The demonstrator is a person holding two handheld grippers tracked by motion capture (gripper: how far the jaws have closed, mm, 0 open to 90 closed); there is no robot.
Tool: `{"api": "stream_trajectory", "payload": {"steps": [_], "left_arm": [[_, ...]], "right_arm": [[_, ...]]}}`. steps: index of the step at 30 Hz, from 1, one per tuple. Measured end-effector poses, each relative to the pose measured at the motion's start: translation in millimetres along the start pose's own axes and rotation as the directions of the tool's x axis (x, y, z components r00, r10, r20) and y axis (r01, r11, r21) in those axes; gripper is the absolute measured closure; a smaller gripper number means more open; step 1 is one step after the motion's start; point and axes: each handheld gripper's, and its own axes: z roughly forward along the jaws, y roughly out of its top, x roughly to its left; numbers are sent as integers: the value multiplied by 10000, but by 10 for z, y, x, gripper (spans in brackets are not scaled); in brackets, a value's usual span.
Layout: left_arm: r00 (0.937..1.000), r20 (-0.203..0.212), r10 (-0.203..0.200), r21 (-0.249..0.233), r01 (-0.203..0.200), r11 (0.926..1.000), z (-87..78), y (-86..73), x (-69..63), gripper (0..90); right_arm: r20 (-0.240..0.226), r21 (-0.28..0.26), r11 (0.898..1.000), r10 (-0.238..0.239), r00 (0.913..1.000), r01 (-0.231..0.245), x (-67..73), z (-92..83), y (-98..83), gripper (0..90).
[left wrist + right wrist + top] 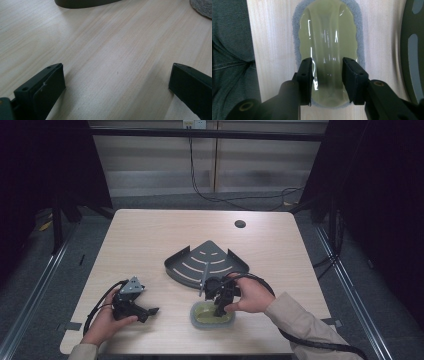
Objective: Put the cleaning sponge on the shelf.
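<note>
Black jaws of my right hand-held gripper [327,75] straddle the raised middle of a glossy yellow-green sponge [329,37] with a grey scouring base, lying on the bench [150,235] at its near edge, just in front of a dark fan-shaped slotted rack [207,260]; pads appear pressed on it. My left hand-held gripper [115,82] rests wide open, holding nothing, over bare wood.

The scrubber [212,314] lies at the table's [150,235] near edge — the corner rack [206,261] just behind it.
</note>
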Motion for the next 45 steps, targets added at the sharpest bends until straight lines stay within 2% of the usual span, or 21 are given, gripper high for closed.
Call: {"api": "stream_trajectory", "payload": {"steps": [2, 5, 9, 11, 19, 31, 34, 41, 45], "left_arm": [[10000, 0, -1, 1, 1, 10000, 0, 0, 0, 1], [10000, -2, -1, 0, 1, 10000, 0, 0, 0, 1], [10000, -1, 0, -1, 0, 10000, 0, 0, 0, 0], [10000, -1, -1, 0, 1, 10000, 0, 0, 0, 0], [10000, -2, -1, -1, 1, 10000, 0, 0, 0, 0], [10000, -15, -41, -51, 41, 10000, 3, 0, -3, 0], [10000, -15, -38, -48, 38, 10000, 3, 0, -3, 0], [10000, -14, -38, -49, 38, 10000, 3, 0, -3, 0], [10000, -10, -48, -45, 48, 10000, 2, 0, -3, 1]], "right_arm": [[-123, 35, 10000, 71, 9999, -70, 7, 14, 7, 660], [-71, 49, 10000, -16, 10000, 16, 1, 26, 16, 699], [-135, 35, 9998, 170, 9998, -170, 15, 10, 26, 704], [-67, 71, 9999, 83, 9999, -83, 23, -12, 28, 705], [34, 25, 9997, 231, 9997, -231, 25, -167, 13, 705], [87, 45, 9975, 698, 9975, -698, -70, -410, -90, 705], [97, 61, 9979, 641, 9979, -642, -101, -470, -96, 705], [137, 126, 9963, 848, 9963, -850, -167, -591, -93, 705], [174, -58, 9960, 892, 9959, -891, -235, -669, -91, 705]]}}
